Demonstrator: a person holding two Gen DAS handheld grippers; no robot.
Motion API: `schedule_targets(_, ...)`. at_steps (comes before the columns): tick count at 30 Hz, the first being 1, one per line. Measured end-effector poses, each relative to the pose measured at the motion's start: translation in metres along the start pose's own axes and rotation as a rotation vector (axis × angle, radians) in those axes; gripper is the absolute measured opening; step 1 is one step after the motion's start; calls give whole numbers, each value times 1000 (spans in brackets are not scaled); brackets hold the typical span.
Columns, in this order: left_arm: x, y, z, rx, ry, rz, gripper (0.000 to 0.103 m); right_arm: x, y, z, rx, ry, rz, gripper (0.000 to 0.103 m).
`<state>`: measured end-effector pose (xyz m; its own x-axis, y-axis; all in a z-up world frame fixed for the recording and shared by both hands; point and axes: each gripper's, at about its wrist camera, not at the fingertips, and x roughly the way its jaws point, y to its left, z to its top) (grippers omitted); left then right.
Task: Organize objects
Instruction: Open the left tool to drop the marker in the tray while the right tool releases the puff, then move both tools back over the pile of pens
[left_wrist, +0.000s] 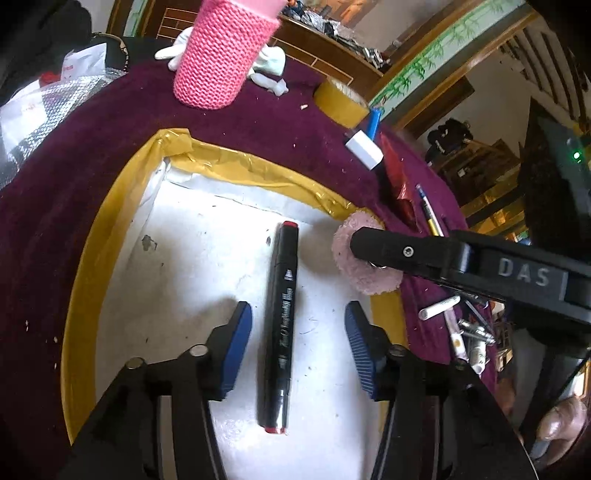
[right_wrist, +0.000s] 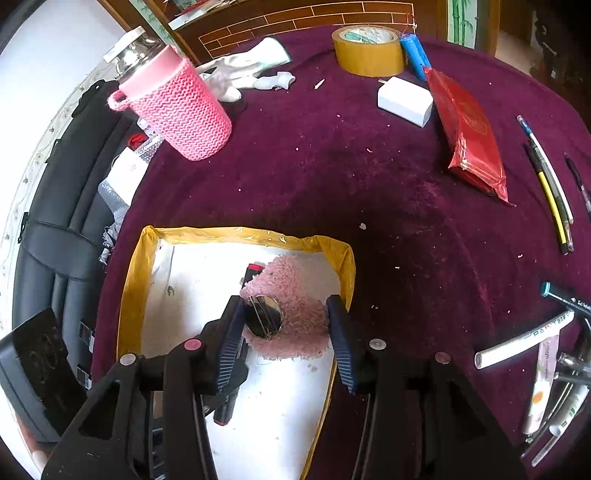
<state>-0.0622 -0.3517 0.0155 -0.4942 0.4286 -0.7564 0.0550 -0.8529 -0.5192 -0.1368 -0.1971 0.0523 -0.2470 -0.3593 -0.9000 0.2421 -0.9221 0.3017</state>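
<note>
I am looking down on a worktop (right_wrist: 332, 177) covered in dark purple cloth, with a shallow tray (left_wrist: 110, 236) in front of me; its rim is wrapped in yellow tape and its floor is white. My left gripper (left_wrist: 298, 334) hangs over the tray with its jaws apart, and a black marker with red ends (left_wrist: 279, 325) lies flat on the white floor between them, touching neither blue pad. My right gripper (right_wrist: 285, 334) is at the tray's right edge. Its jaws sit on either side of a fluffy pink puff with a round metal disc at its middle (right_wrist: 295, 325); the left pad is against the disc and the right pad is at the puff's fringe, but I cannot tell whether they press on it. In the left wrist view the puff overlaps the tray's right rim, partly behind the right gripper's black finger (left_wrist: 399, 251).

Further back on the cloth stand a bottle in a pink knitted sleeve (right_wrist: 177, 107), a white glove (right_wrist: 251, 66) beside it, a roll of tan tape (right_wrist: 369, 48), a blue cylinder (right_wrist: 415, 55), a white block (right_wrist: 404, 99) and a red foil packet (right_wrist: 467, 136). Pens (right_wrist: 550, 184) lie at the far right, and more markers and tubes (right_wrist: 524, 343) are piled near the right edge
</note>
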Motion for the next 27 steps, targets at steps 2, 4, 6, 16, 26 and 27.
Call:
schedule_targets(2, -5, -1, -4, -12, -21, -19, 51, -7, 0, 0, -6, -29, -12, 45)
schedule_targets(4, -7, -3, -10, -19, -30, -34, 52, -13, -1, 1, -8, -50, -17, 49)
schedule_targets(6, -3, -4, -15, -23, -23, -42, 52, -16, -2, 1, -6, -50, -10, 49)
schedule_targets(16, -5, -8, -43, -10, 22, -2, 52, -55, -32, -26, 56, -99, -19, 49)
schedule_targets(26, -47, -4, -68, 17, 26, -106, 53, -135, -153, -123, 271, -161, -90, 49)
schedule_targets(27, -54, -9, -66, 24, 9, -117, 54, -143, -167, -132, 298, -171, -101, 49)
